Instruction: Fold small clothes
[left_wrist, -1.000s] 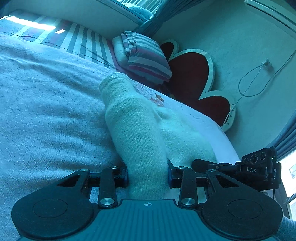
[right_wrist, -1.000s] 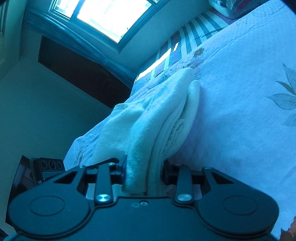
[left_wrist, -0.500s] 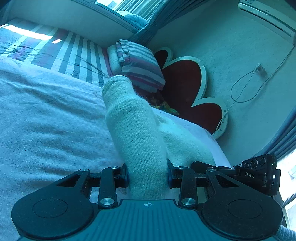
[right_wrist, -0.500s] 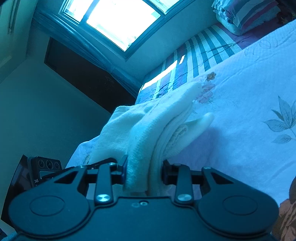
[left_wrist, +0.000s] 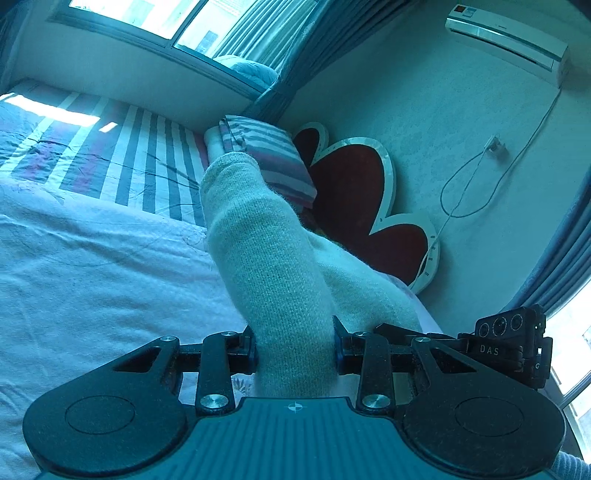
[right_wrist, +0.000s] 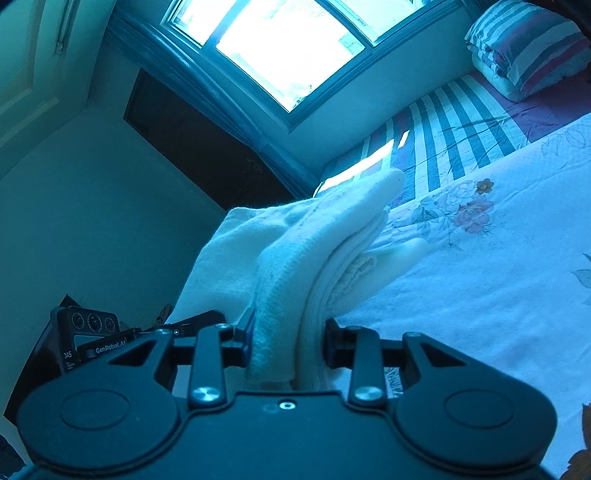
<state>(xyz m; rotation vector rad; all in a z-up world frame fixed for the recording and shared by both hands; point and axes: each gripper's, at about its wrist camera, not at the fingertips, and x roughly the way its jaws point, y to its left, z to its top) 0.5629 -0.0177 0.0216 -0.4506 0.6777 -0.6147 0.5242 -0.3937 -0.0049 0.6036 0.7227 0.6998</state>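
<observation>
A pale knitted garment (left_wrist: 273, 266) hangs between both grippers above the bed. My left gripper (left_wrist: 295, 349) is shut on a thick fold of it, and the knit rises forward from the jaws in a rounded roll. In the right wrist view the same garment (right_wrist: 306, 254) is bunched in several layers, with my right gripper (right_wrist: 288, 343) shut on that bunch. A loose end of it trails down to the floral sheet (right_wrist: 480, 280). Each view shows the other gripper off to the side, the right one (left_wrist: 509, 347) and the left one (right_wrist: 92, 343).
The bed carries a pale sheet (left_wrist: 92, 280) and a striped cover (left_wrist: 140, 162), with a striped pillow (left_wrist: 266, 155) at its head. A red flower-shaped headboard (left_wrist: 354, 199) leans on the wall. A bright window (right_wrist: 288, 48) lies beyond the bed.
Both grippers have risen with the garment still clamped. More of the window, pillow and headboard shows, and the garment's far end has lifted off the sheet.
</observation>
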